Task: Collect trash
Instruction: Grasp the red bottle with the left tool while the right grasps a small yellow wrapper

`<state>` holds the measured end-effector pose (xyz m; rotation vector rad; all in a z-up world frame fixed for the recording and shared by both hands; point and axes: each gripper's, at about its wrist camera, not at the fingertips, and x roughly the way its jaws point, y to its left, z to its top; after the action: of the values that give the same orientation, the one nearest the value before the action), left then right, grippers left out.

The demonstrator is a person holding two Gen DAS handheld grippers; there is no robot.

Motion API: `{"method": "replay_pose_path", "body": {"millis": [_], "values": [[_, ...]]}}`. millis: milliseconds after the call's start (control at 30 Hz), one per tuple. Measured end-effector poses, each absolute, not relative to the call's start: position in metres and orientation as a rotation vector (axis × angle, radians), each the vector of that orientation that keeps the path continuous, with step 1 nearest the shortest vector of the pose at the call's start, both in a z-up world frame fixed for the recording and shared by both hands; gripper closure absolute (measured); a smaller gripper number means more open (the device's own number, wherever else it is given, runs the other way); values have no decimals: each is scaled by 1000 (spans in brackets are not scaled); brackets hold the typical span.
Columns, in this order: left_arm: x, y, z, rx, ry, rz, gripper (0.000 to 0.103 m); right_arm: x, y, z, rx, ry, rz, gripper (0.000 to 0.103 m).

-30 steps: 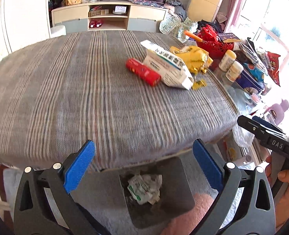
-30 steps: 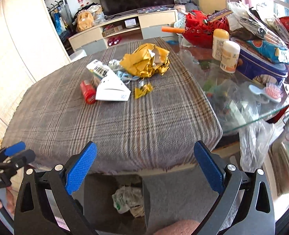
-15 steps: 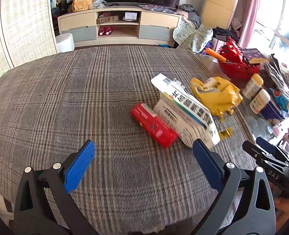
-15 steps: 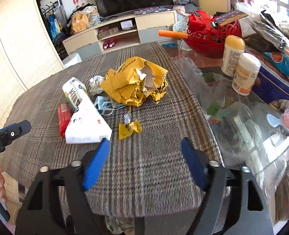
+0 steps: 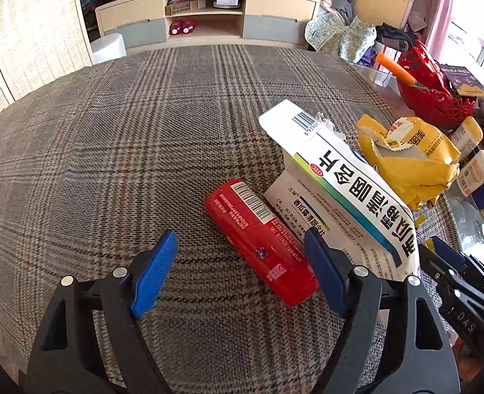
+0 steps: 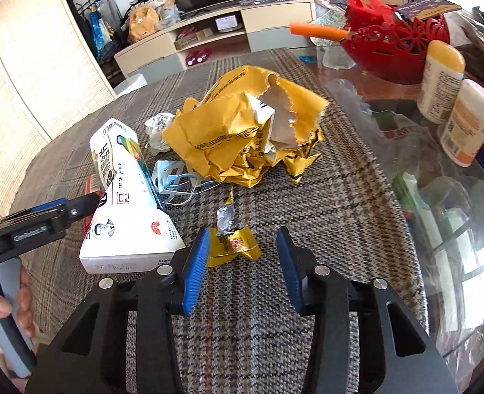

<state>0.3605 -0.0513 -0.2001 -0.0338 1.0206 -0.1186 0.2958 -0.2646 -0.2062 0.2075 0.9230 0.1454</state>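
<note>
Both grippers have come forward from the near edge of the table, where a bin with crumpled paper showed below a second ago, and now hang low over the litter on the plaid cloth (image 5: 163,138).

Left gripper (image 5: 240,271): its jaws are closing but not yet gripping, with the near end of the red packet (image 5: 261,246) between the blue pads; the right pad overlaps the packet's edge, and whether it touches cannot be told.

Right gripper (image 6: 242,264): its jaws are closing too, narrowed around the small gold candy wrapper (image 6: 233,243), whose left edge sits right at the left pad; no pinch shows yet.

Outward from there, the white medicine box (image 5: 343,193) lies just beside the red packet, toward the table's right edge. Behind it sits the torn yellow envelope (image 6: 242,131), with a face mask (image 6: 173,180) and a crumpled tissue (image 6: 158,128) beside it.

Judging by this, two pickups are about to happen at once, so the next trip to the bin should clear two items; the box, envelope, mask and tissue would remain.
</note>
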Motion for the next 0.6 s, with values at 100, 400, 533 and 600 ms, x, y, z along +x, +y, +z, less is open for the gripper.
{"method": "replay_pose_path", "body": {"millis": [100, 400, 533, 600], "values": [[365, -56, -206, -44, 1027, -132, 31, 298, -259, -209, 189, 922, 150, 64], [359, -73, -206, -6, 1017, -177, 58, 293, -249, -207, 129, 914, 157, 90], [352, -76, -213, 49, 1062, -182, 61, 279, -253, -204, 131, 919, 165, 90], [347, -75, -213, 90, 1038, -150, 74, 270, -255, -204, 129, 923, 169, 90]]}}
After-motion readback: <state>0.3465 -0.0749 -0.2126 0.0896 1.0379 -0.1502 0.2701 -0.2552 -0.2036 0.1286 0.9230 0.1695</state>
